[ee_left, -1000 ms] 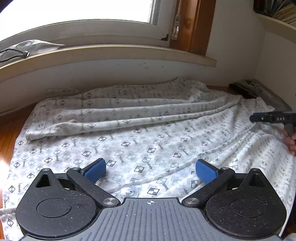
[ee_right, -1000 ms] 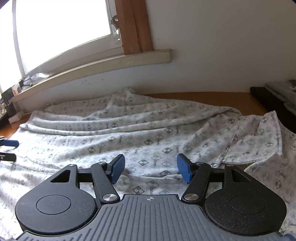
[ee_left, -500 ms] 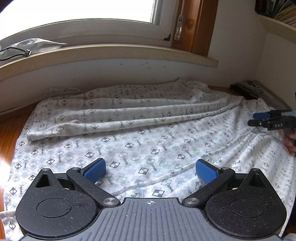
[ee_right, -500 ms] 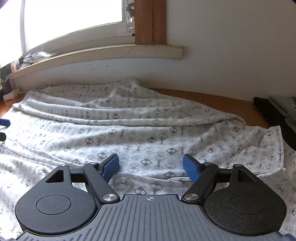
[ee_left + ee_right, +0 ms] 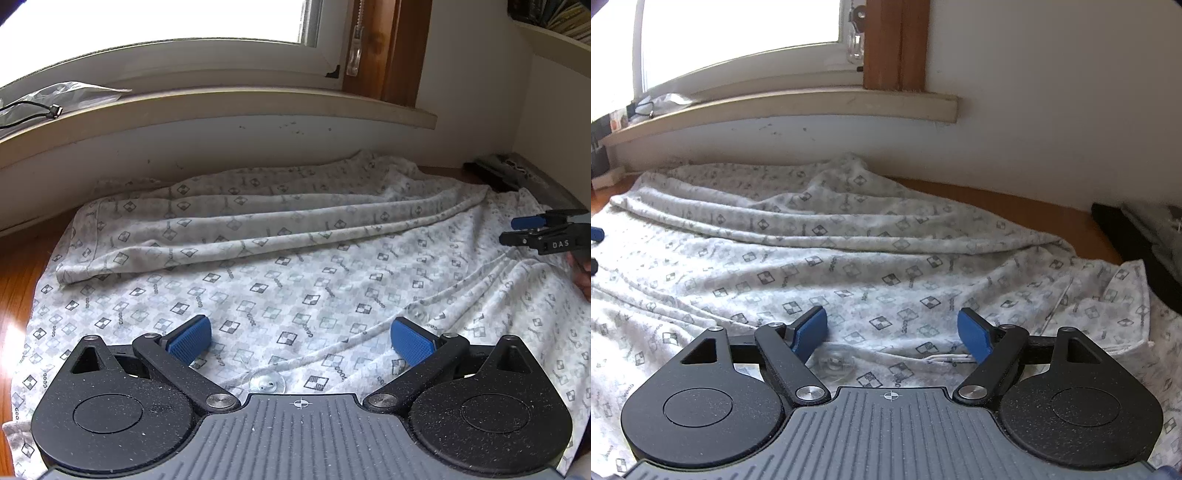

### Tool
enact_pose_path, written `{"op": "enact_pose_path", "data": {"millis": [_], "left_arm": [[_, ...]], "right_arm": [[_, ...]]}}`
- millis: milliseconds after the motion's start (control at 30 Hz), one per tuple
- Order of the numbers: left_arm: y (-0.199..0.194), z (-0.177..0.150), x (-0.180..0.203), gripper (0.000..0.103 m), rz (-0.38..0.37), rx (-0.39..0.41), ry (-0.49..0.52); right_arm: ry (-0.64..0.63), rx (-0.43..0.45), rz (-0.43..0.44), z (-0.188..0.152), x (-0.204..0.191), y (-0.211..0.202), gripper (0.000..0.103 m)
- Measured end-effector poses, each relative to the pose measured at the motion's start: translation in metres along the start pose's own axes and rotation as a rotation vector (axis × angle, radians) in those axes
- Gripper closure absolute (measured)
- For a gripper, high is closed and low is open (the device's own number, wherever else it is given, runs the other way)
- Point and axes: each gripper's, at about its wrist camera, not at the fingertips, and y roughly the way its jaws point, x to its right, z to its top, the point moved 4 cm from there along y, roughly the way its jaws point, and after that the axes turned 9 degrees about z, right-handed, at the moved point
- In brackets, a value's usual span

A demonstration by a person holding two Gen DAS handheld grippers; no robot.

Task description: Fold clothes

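A white shirt (image 5: 295,266) printed with small grey checks lies spread and wrinkled over a wooden table (image 5: 22,266), a long fold running across its far half. My left gripper (image 5: 300,328) hovers open just above the near hem, a clear button (image 5: 266,382) below it and nothing between its blue pads. My right gripper (image 5: 892,317) is open over the same shirt (image 5: 871,266), also near a clear button (image 5: 834,363), with only flat cloth under its jaws. It shows too at the right edge of the left wrist view as the right gripper (image 5: 532,230), with fingers of the person's hand behind it.
A windowsill (image 5: 221,107) juts out from the wall behind the table, with a cable (image 5: 37,114) and plastic wrap on it. Dark flat objects (image 5: 1137,236) lie at the table's far right, beside the shirt's folded collar flap (image 5: 1123,295). Bare wood (image 5: 1015,206) shows behind the shirt.
My right gripper's jaws have opened wider and the gripper has rolled to sit level. The left gripper has stayed put over the hem.
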Motion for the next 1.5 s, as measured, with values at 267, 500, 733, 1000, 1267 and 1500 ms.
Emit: {"op": "enact_pose_path", "data": {"millis": [267, 500, 733, 1000, 1267, 1500], "left_arm": [[-0.003, 0.001, -0.012, 0.0, 0.008, 0.01, -0.072], [-0.029, 0.003, -0.055, 0.0, 0.056, 0.055, -0.123], [-0.051, 0.009, -0.115, 0.0, 0.13, 0.073, -0.163], [-0.043, 0.015, -0.152, 0.0, 0.151, 0.074, -0.166], [-0.01, 0.027, -0.174, 0.0, 0.138, 0.054, -0.157], [0.031, 0.05, -0.182, 0.0, 0.086, 0.009, -0.085]], "right_arm": [[-0.111, -0.026, 0.099, 0.038, -0.053, 0.006, 0.025], [-0.329, -0.074, 0.305, 0.077, -0.174, 0.056, 0.036], [-0.407, -0.141, 0.445, 0.104, -0.259, 0.121, 0.067], [-0.427, -0.141, 0.463, 0.111, -0.27, 0.146, 0.1], [-0.349, 0.016, 0.42, 0.137, -0.228, 0.113, 0.102], [-0.259, 0.138, 0.279, 0.151, -0.127, 0.038, 0.102]]}}
